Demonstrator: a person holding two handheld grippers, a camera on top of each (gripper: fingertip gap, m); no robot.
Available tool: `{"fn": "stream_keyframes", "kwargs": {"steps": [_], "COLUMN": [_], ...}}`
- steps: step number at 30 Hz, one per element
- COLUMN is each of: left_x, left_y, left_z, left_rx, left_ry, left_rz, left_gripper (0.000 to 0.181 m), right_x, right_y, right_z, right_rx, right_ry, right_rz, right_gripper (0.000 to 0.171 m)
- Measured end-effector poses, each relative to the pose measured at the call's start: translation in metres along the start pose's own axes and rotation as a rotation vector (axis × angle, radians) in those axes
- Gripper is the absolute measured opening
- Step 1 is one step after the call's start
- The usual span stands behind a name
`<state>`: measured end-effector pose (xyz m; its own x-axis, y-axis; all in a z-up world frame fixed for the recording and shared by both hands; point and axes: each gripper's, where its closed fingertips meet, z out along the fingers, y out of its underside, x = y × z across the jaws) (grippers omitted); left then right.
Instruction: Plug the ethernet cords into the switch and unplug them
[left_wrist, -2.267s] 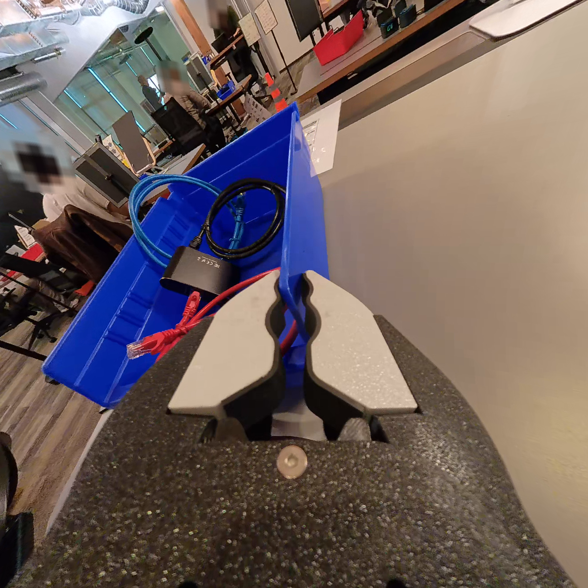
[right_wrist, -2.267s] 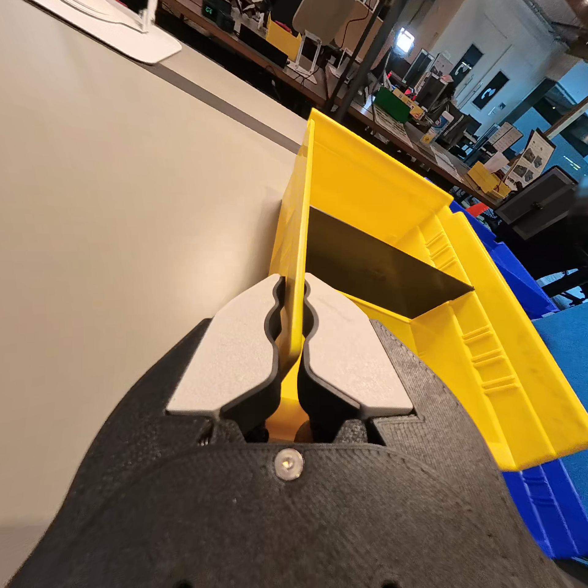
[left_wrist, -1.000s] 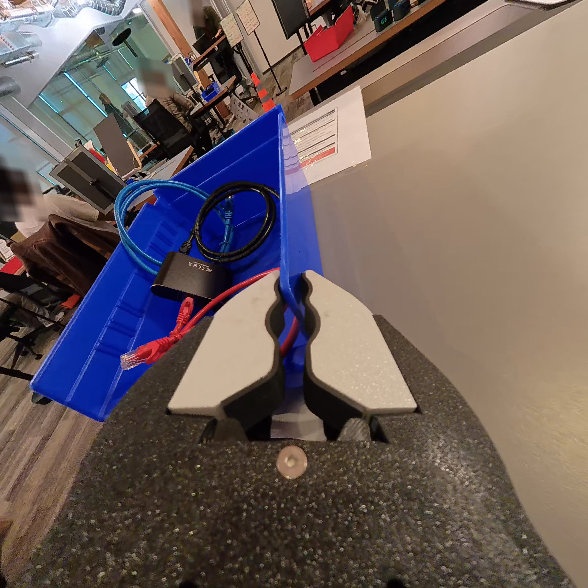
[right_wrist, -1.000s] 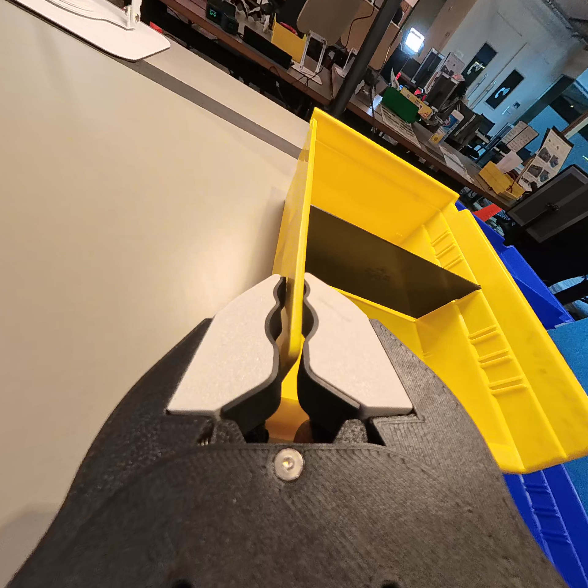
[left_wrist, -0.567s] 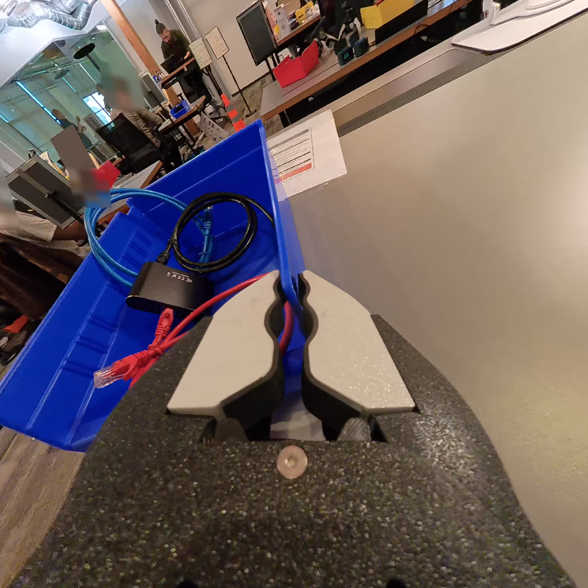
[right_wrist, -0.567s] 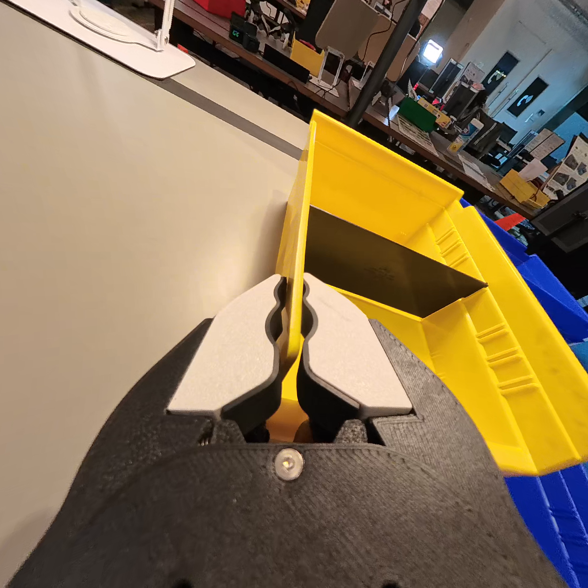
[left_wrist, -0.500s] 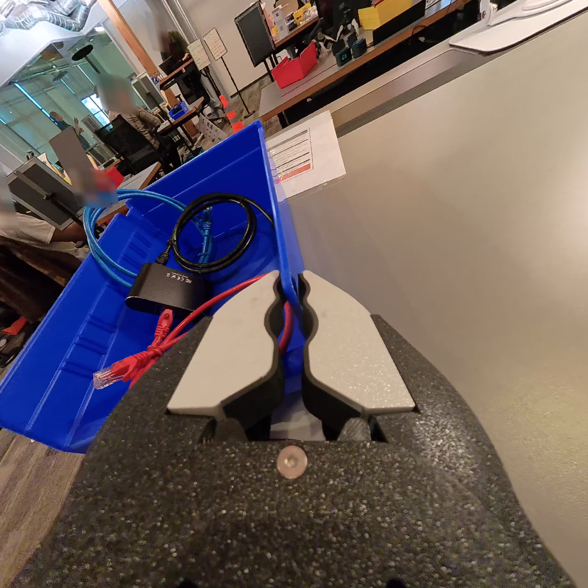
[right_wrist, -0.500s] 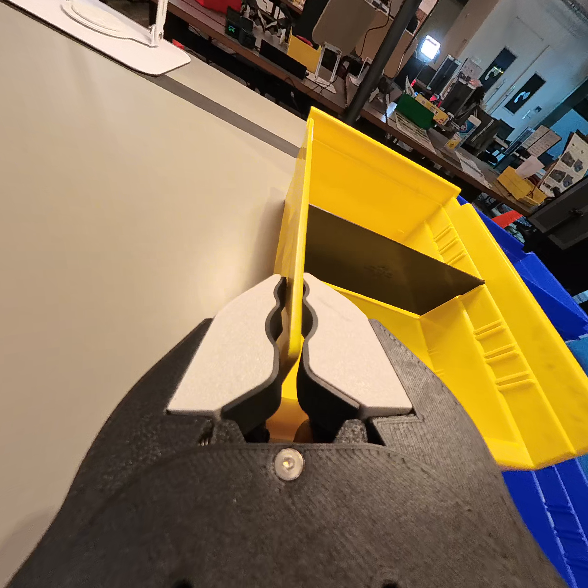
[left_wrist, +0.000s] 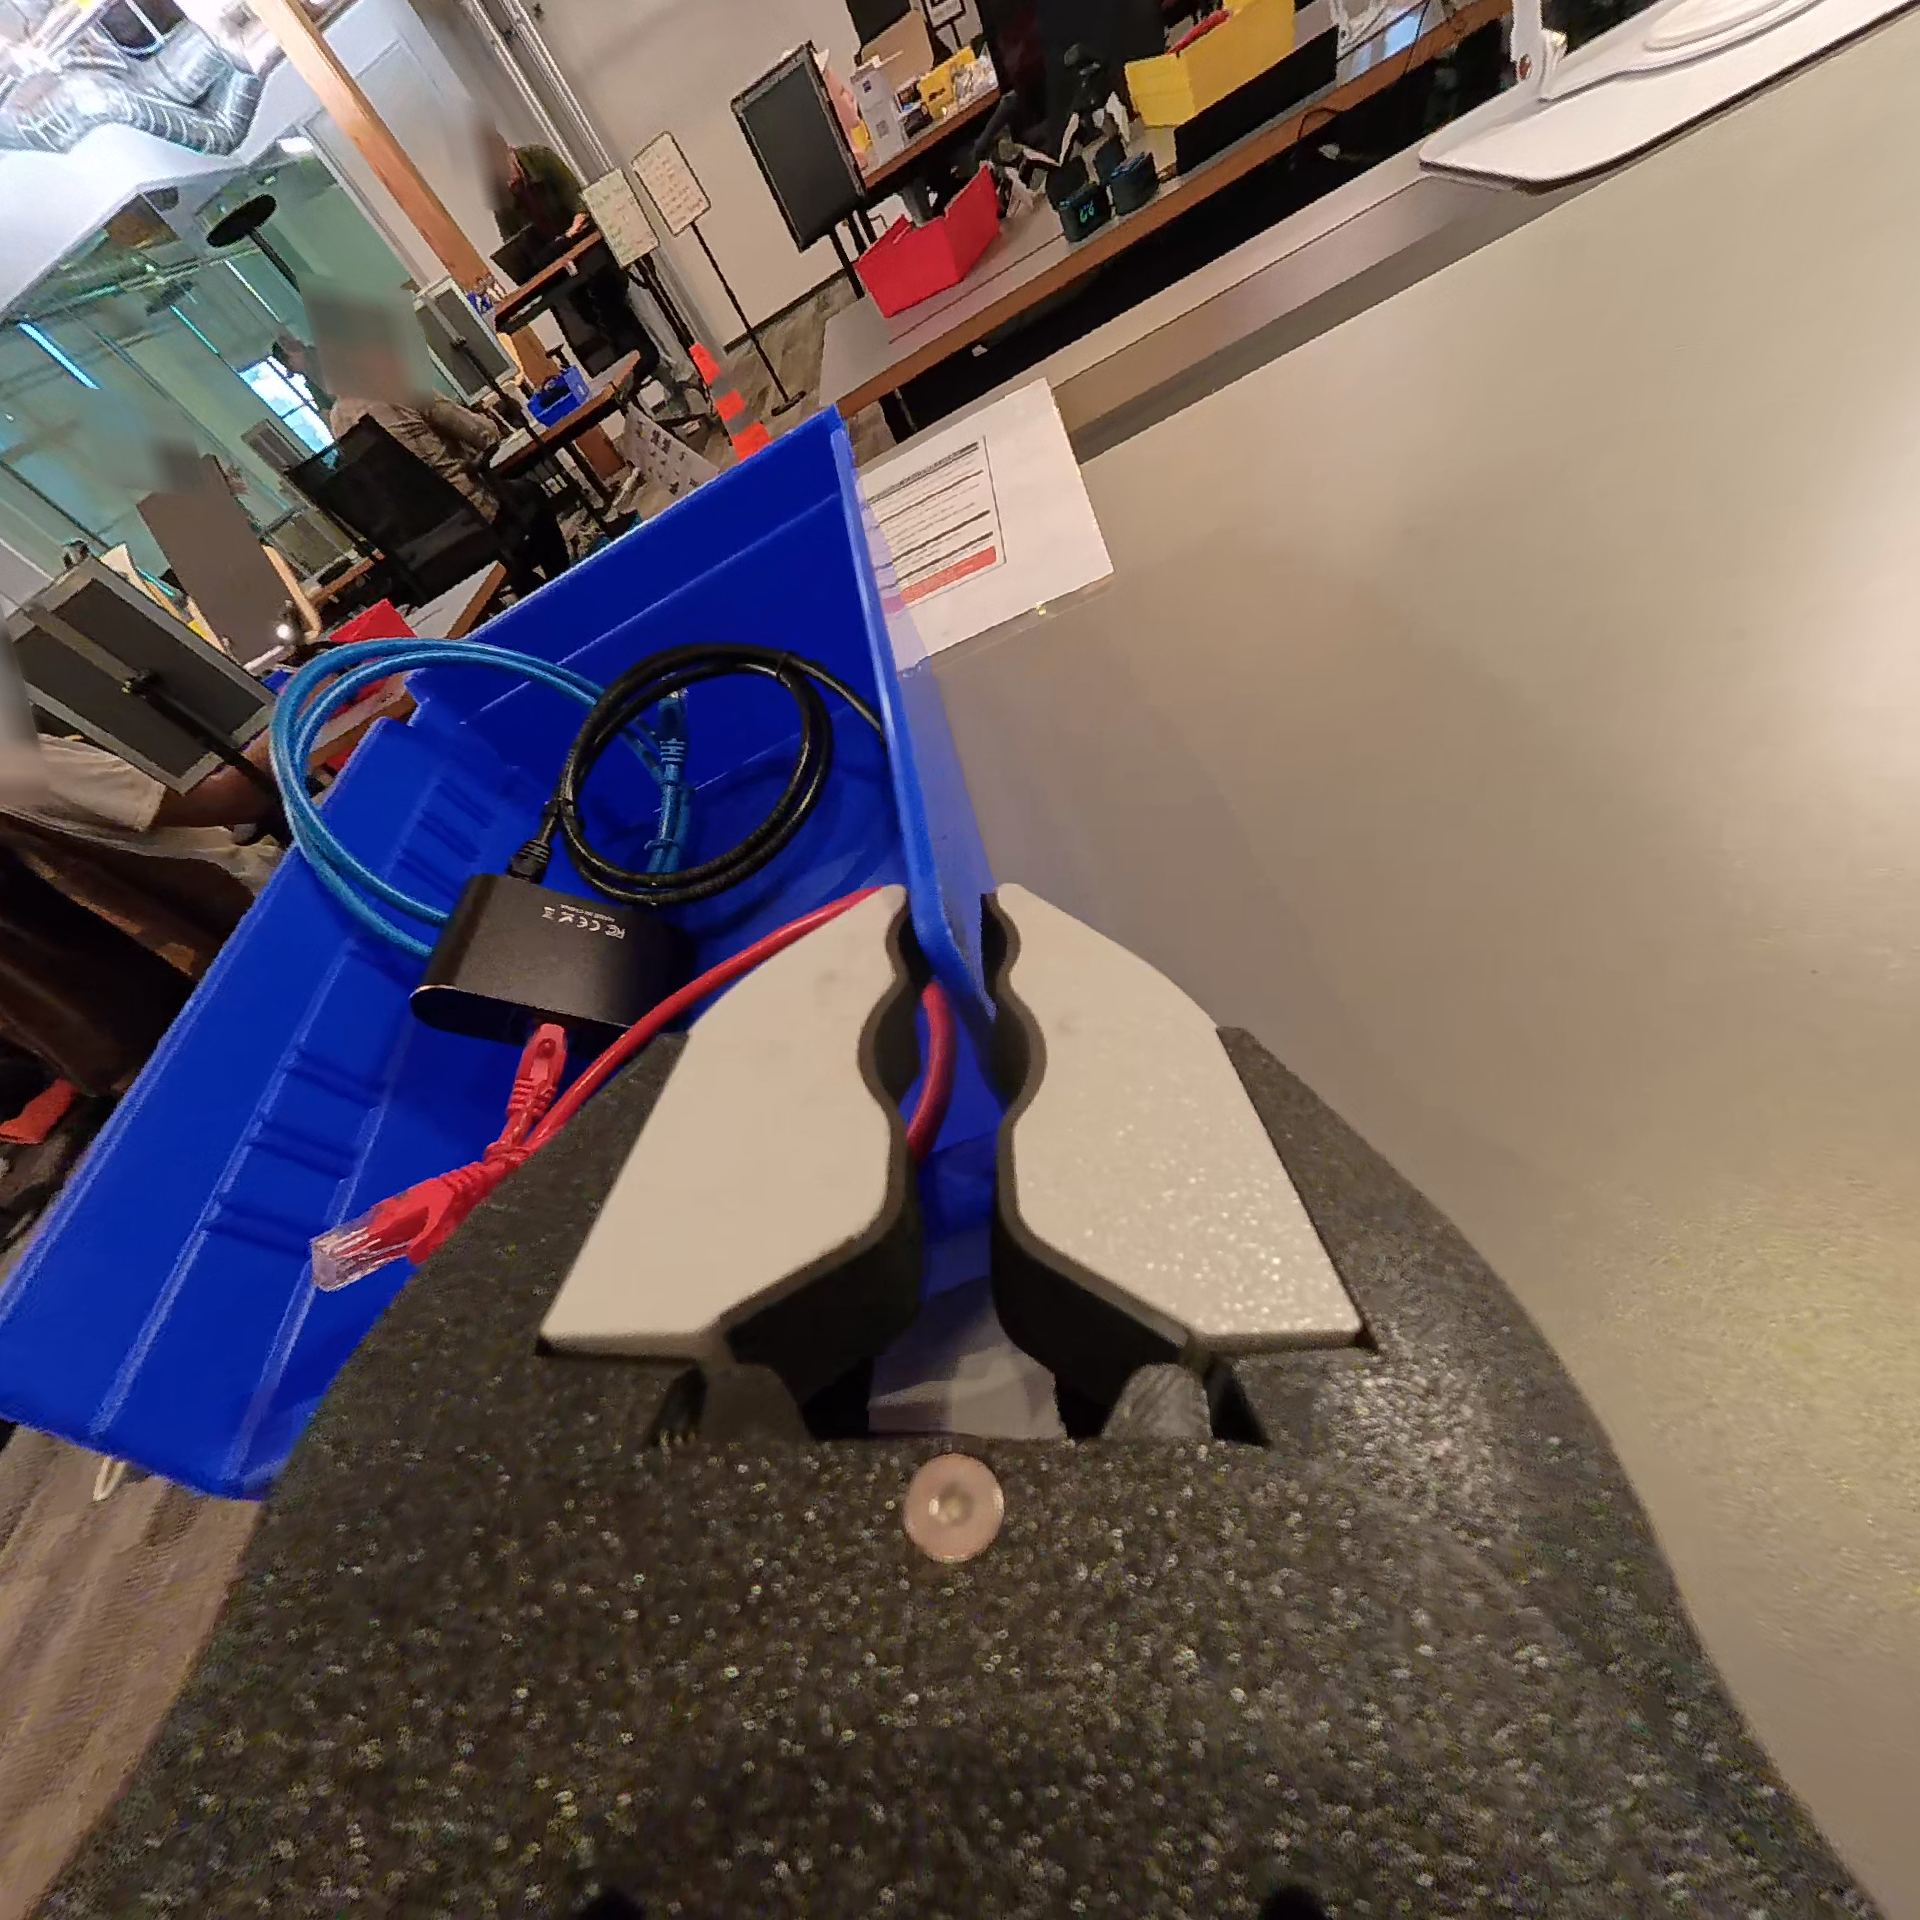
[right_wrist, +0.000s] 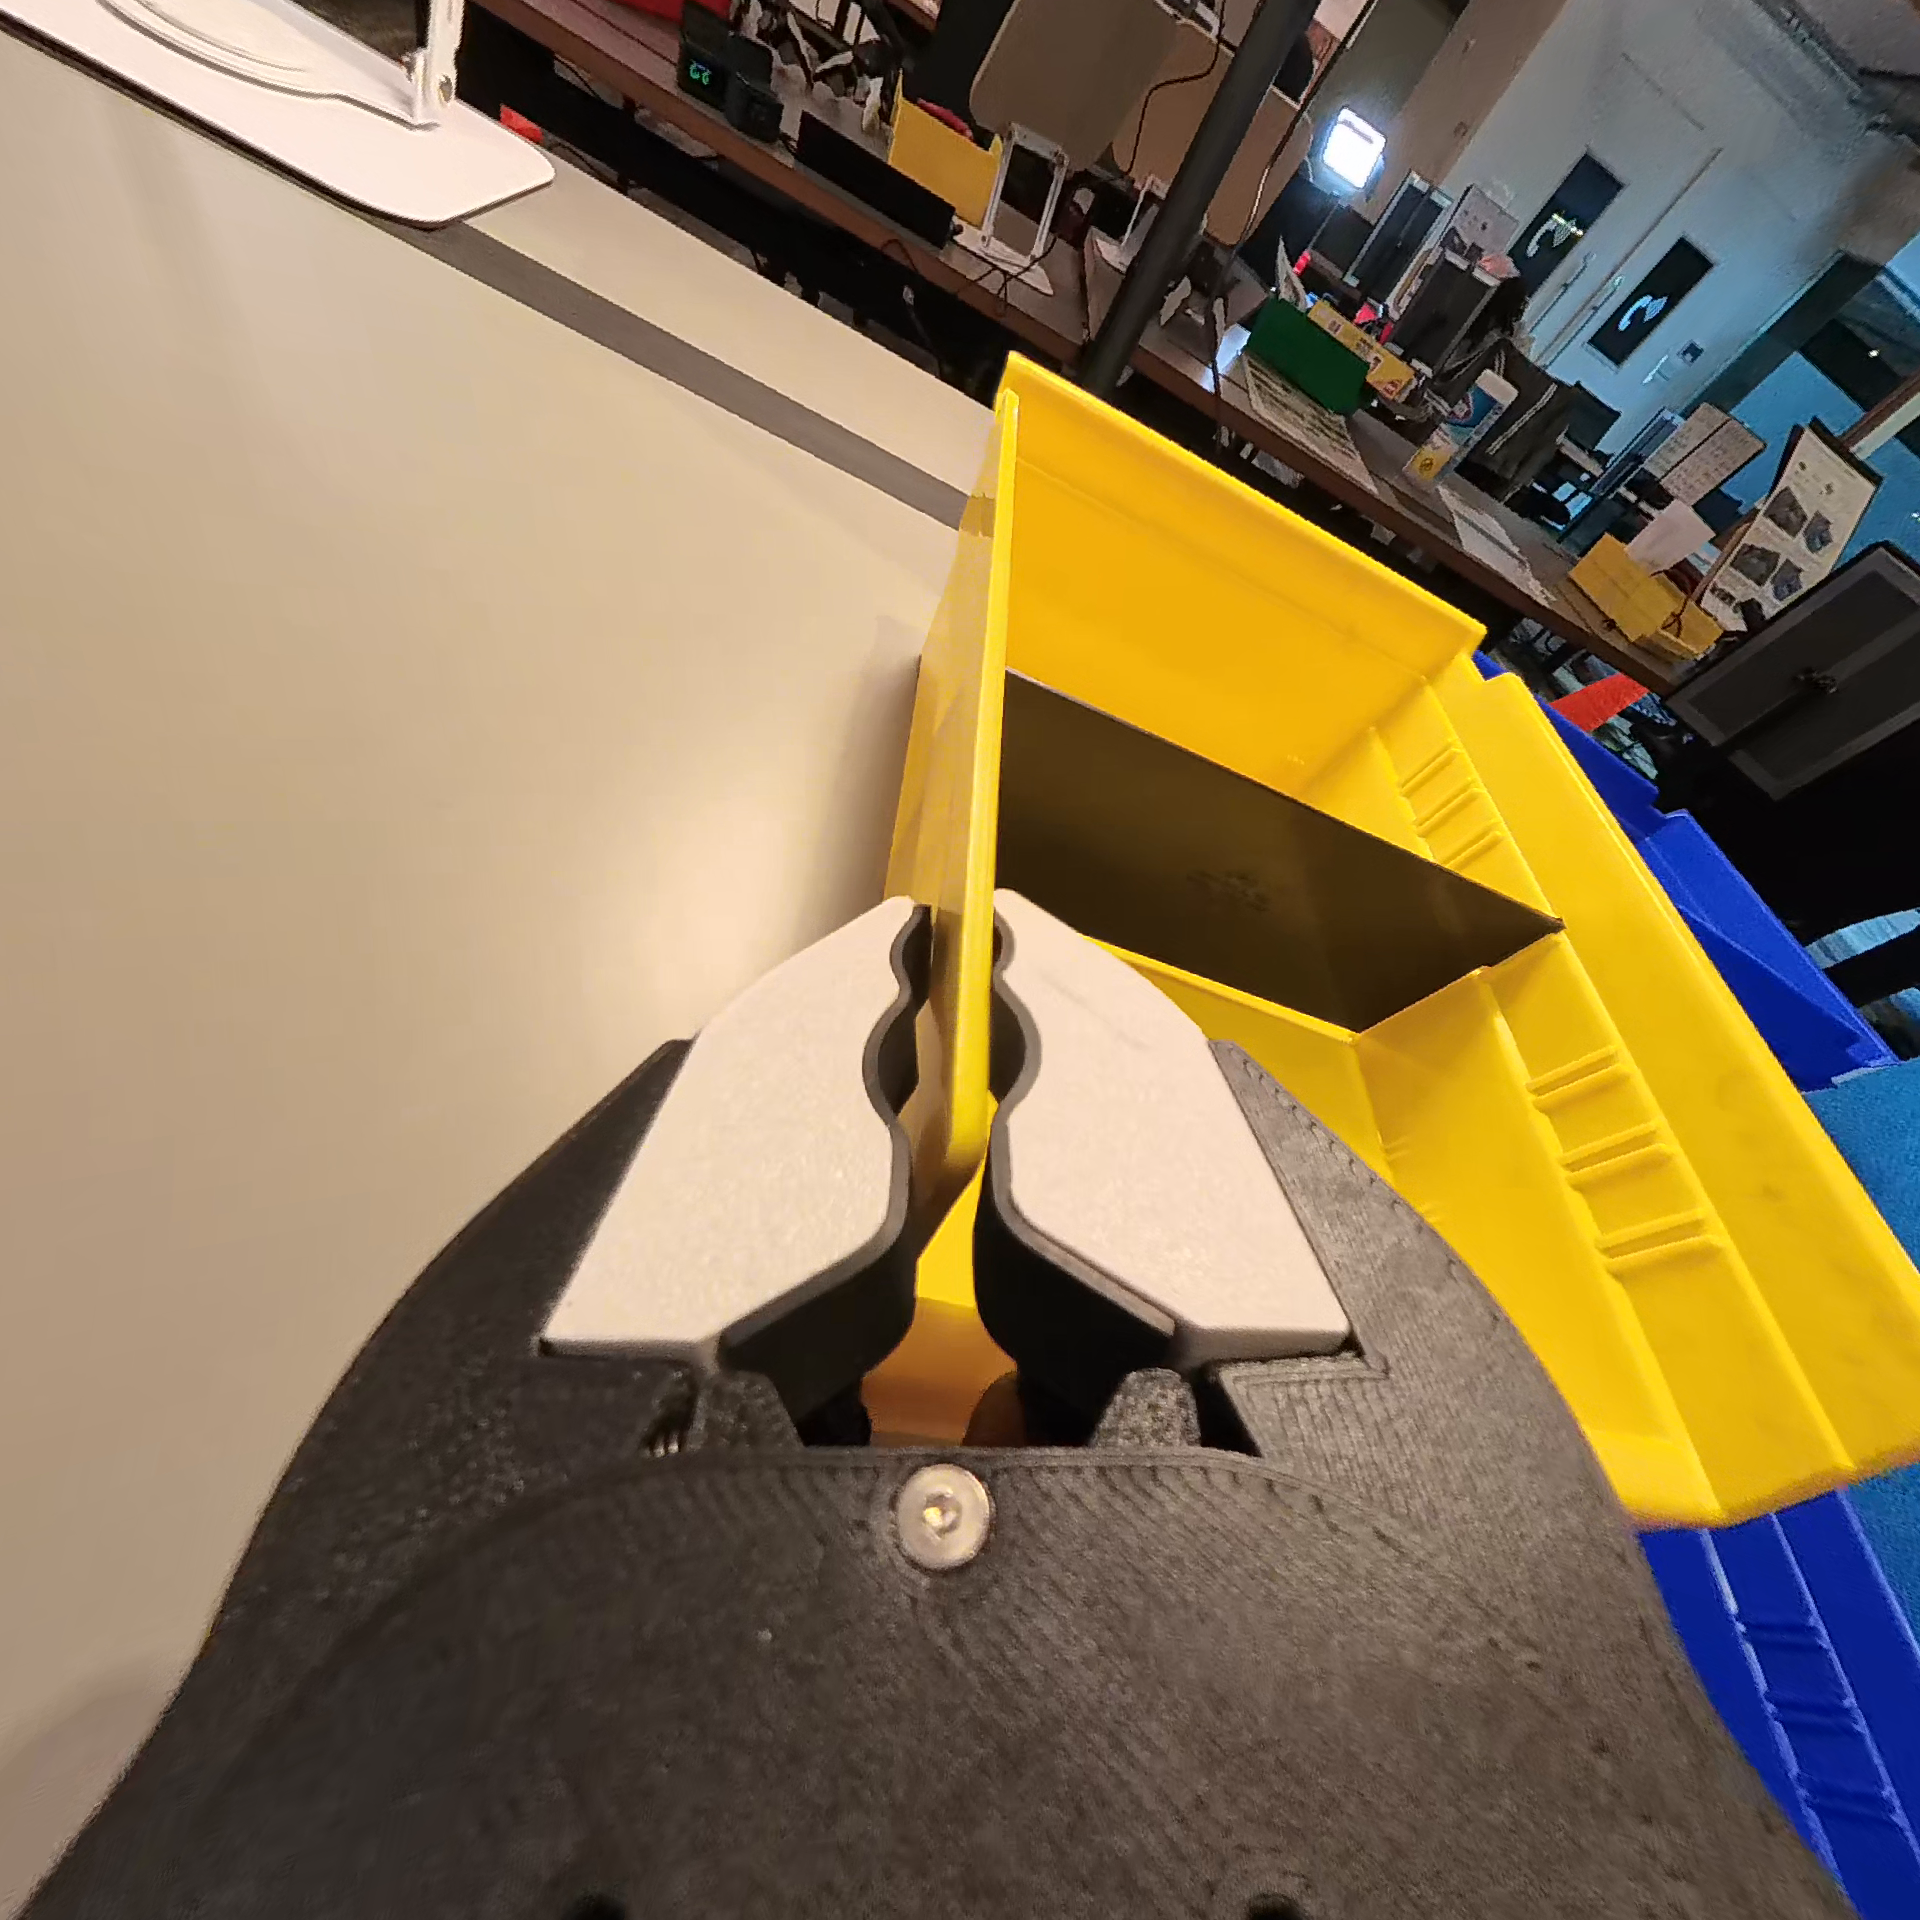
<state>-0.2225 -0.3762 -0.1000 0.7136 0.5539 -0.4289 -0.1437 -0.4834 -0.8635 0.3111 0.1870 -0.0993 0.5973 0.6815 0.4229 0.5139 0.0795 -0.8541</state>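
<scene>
In the left wrist view my left gripper (left_wrist: 948, 920) is shut on the right wall of a blue bin (left_wrist: 727, 582). Inside the bin lie a small black switch (left_wrist: 551, 961) with a looped black cable (left_wrist: 707, 769), a coiled blue ethernet cord (left_wrist: 416, 707) and a red ethernet cord (left_wrist: 499, 1153) whose clear plug points to the lower left. In the right wrist view my right gripper (right_wrist: 961, 920) is shut on the left wall of a yellow bin (right_wrist: 1226, 582) that holds only a black divider (right_wrist: 1226, 862).
Both bins rest on a beige table (left_wrist: 1507, 831). A printed sheet (left_wrist: 977, 520) lies beyond the blue bin. A white flat base (right_wrist: 312, 125) sits at the table's far side. Another blue bin (right_wrist: 1818, 1610) lies right of the yellow one. Desks, monitors and seated people fill the background. The grippers' ends are close to 75 cm from one another.
Both views have tilted and shifted, so more of the room behind shows. Each gripper keeps its hold on its bin wall. The cords and switch lie as before.
</scene>
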Motion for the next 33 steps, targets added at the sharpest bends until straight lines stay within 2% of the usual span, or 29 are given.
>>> {"fn": "stream_keyframes", "kwargs": {"steps": [4, 9, 12, 15, 18, 21, 28, 33], "left_x": [0.01, 0.004, -0.017, -0.047, -0.076, -0.093, -0.1, -0.113], "left_y": [-0.008, -0.045, -0.067, -0.072, -0.064, -0.047, -0.017, 0.02], "left_z": [-0.017, -0.063, -0.083, -0.083, -0.065, -0.036, 0.054, 0.108], "left_rx": [0.023, 0.131, 0.156, 0.097, -0.033, -0.198, -0.464, -0.665], "left_ry": [0.033, 0.047, -0.003, -0.083, -0.146, -0.124, 0.106, 0.16], "left_rz": [0.018, 0.024, 0.027, 0.057, 0.147, 0.261, 0.407, 0.451], "left_gripper": [0.035, 0.039, 0.044, 0.05, 0.057, 0.06, 0.063, 0.061], "right_x": [0.003, 0.006, -0.017, -0.055, -0.09, -0.111, -0.112, -0.114], "right_y": [-0.004, -0.012, -0.027, -0.036, -0.028, -0.011, -0.008, -0.006], "right_z": [-0.019, -0.051, -0.063, -0.061, -0.045, -0.027, -0.02, -0.017], "right_rx": [0.042, 0.057, 0.093, 0.127, 0.097, 0.019, -0.011, -0.025], "right_ry": [0.01, 0.036, -0.047, -0.154, -0.229, -0.276, -0.279, -0.289], "right_rz": [0.016, -0.047, -0.073, -0.095, -0.113, -0.142, -0.163, -0.188], "right_gripper": [0.02, 0.024, 0.024, 0.023, 0.023, 0.023, 0.025, 0.025]}}
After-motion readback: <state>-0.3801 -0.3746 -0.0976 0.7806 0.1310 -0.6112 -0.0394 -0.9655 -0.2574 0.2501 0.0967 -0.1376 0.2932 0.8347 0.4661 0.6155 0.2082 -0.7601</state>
